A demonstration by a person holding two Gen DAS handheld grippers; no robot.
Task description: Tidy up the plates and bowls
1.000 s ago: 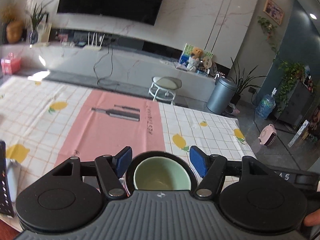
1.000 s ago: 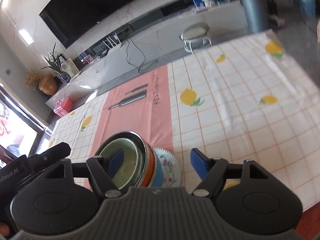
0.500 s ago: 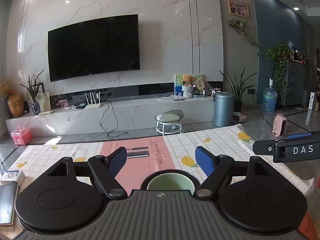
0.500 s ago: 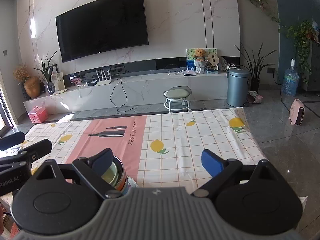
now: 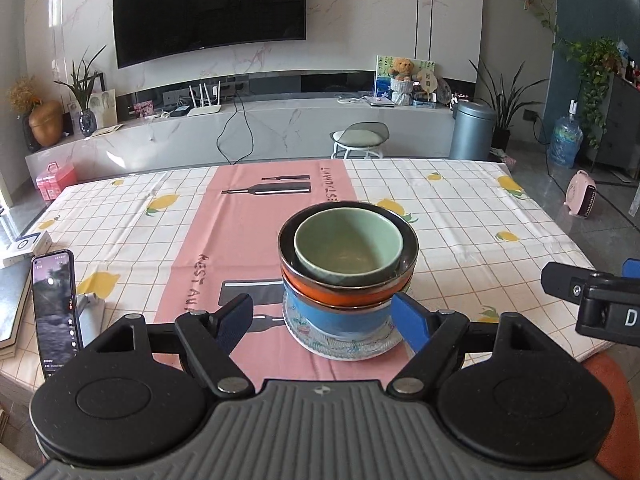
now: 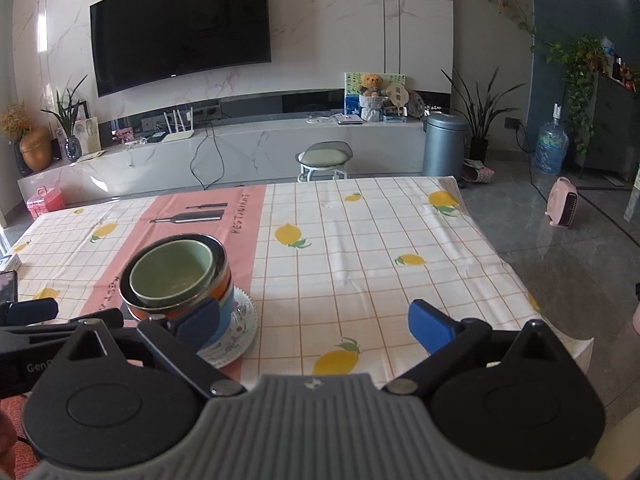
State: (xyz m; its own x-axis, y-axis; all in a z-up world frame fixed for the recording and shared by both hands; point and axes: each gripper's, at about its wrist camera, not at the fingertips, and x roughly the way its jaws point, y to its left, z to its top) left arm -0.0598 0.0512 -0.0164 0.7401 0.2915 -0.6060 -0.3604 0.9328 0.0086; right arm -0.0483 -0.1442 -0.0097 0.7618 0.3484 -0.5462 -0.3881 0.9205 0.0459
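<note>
- My left gripper [image 5: 326, 322] hangs low over the near table edge, jaws spread wide and holding nothing, blue pads either side of the stack's base without touching it, as far as I can make out.
- My right gripper [image 6: 316, 326] is off to the right of the stack, jaws wide apart too, empty, only tablecloth [image 6: 360, 264] between the pads.
- Right in front of me: a patterned plate [image 5: 344, 346] flat on the cloth, straddling the pink strip's right edge.
- On that plate, a blue bowl [image 5: 336, 316]; nested above it an orange bowl [image 5: 320, 284] with a dark metallic rim; sitting inside that, a pale green bowl [image 5: 348, 246], upright and looking empty, though its bottom is dim.
- From the right wrist view the same stack [image 6: 180, 280] sits just behind my left pad, partly hidden by it.
- Over at the left table edge, a phone [image 5: 54, 308] stands propped upright, screen lit.
- Beyond the table, a stool [image 5: 360, 138], a grey bin [image 5: 472, 130], then the dark television [image 5: 208, 10] on the marble wall.
</note>
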